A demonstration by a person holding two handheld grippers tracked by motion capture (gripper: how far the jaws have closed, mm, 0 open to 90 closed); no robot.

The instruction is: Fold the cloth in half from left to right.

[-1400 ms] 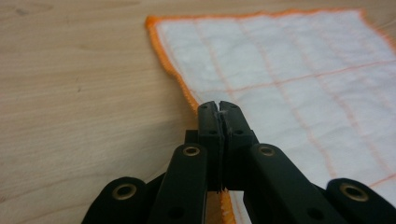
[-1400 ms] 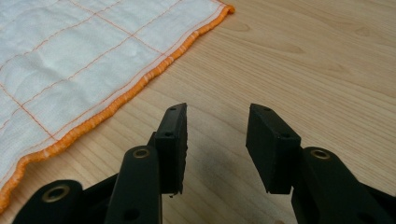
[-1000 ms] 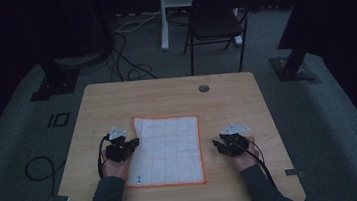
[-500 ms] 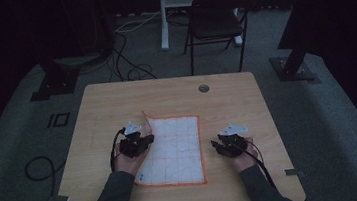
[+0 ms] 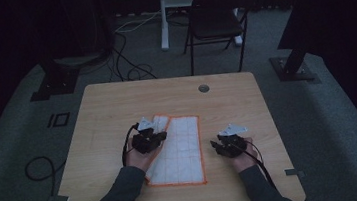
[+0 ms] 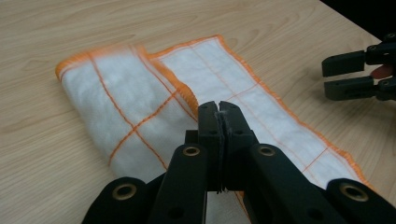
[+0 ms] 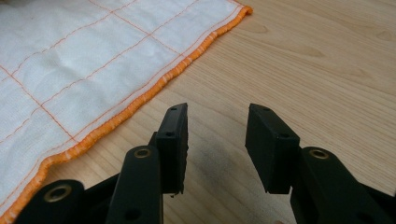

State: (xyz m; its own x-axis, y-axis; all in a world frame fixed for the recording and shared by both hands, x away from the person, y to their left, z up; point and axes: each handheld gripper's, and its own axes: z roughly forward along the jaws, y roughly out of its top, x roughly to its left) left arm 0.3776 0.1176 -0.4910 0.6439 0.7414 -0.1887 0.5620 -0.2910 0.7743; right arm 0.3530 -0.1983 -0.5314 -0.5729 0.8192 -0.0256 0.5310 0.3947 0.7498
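At desk (image 5: 107, 108) centre: orange-edged white cloth (image 5: 183, 145), left part folded over rightward. Left hand-held gripper (image 5: 156, 139) clamped on cloth edge; edge to be laid flush with right hem. Right hand-held gripper (image 5: 226, 146) half open, empty, beside cloth.

A light wooden table (image 5: 107, 113) with rounded corners stands on grey carpet (image 5: 340, 128); a round grommet (image 5: 204, 88) is set into its top near the far edge. Beyond the table, a dark chair (image 5: 220, 13) stands on thin legs, and just beside it rises a pale desk leg (image 5: 162, 16). Black cables (image 5: 129, 60) sprawl over the floor at the far left, and another cable loop (image 5: 38, 168) lies near the table's left side. Two dark stand bases (image 5: 294, 68) sit on the carpet, one at each side. The background is too dim to make out.
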